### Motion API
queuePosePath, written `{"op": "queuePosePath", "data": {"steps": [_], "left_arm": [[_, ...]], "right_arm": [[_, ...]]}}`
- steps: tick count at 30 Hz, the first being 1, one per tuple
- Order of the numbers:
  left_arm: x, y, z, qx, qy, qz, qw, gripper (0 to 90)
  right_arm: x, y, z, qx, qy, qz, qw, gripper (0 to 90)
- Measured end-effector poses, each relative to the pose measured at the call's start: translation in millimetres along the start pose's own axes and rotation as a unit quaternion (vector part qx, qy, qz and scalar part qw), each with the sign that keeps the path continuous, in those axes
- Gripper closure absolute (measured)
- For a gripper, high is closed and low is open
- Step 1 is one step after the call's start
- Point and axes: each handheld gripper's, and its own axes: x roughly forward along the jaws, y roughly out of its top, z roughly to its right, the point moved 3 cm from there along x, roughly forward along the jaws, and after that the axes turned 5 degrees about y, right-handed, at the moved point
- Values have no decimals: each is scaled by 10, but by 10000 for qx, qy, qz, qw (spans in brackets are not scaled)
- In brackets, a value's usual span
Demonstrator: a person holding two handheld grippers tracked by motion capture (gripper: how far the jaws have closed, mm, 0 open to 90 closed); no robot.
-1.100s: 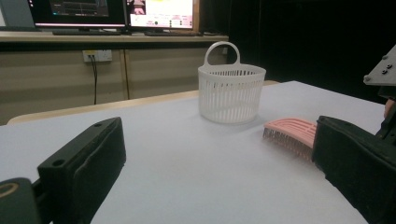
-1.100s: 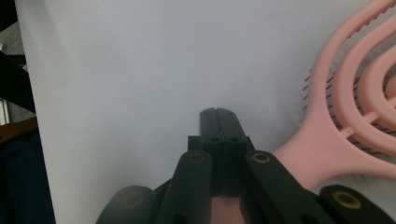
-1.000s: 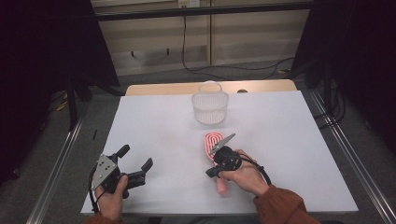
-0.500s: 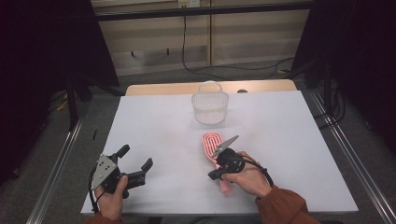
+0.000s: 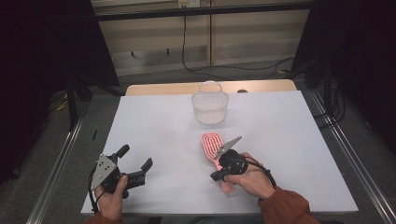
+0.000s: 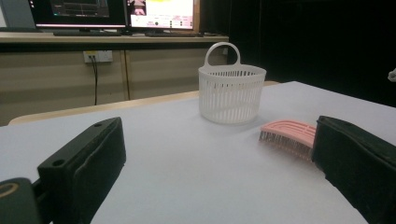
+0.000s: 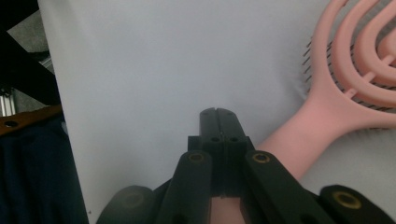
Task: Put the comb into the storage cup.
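High view: right gripper [image 5: 215, 176] over the handle of the pink hairbrush [image 5: 212, 147], near centre of the white table [image 5: 154, 121].
Right gripper view shows its jaws pressed together with nothing between them, the brush handle just beside. Left gripper [image 5: 137, 161], at the near left, stands wide open and empty. Brush head lies bristles down, near the white basket [image 5: 210, 107] farther back.

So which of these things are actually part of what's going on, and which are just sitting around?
In use:
- pink hairbrush, lying on the table
- right gripper, fingers shut, over the brush's handle
- white basket, likely where the brush goes

Just around:
- left gripper, fingers open, nothing between them
- screens on the far desk
- cables on the floor
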Motion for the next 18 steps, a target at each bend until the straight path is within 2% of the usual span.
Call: {"op": "queuePosePath", "data": {"steps": [4, 6, 18], "left_arm": [[9, -5, 4, -76, 6, 4, 10000, 31], [0, -2, -4, -28, -5, -7, 10000, 32], [-1, -1, -3, -28, -11, -2, 10000, 31]], "right_arm": [[-26, -14, -16, 2, 16, 12, 10000, 900], [-30, -20, -26, 7, 27, 6, 10000, 900], [-41, -94, -59, 34, 43, -41, 10000, 900]]}}
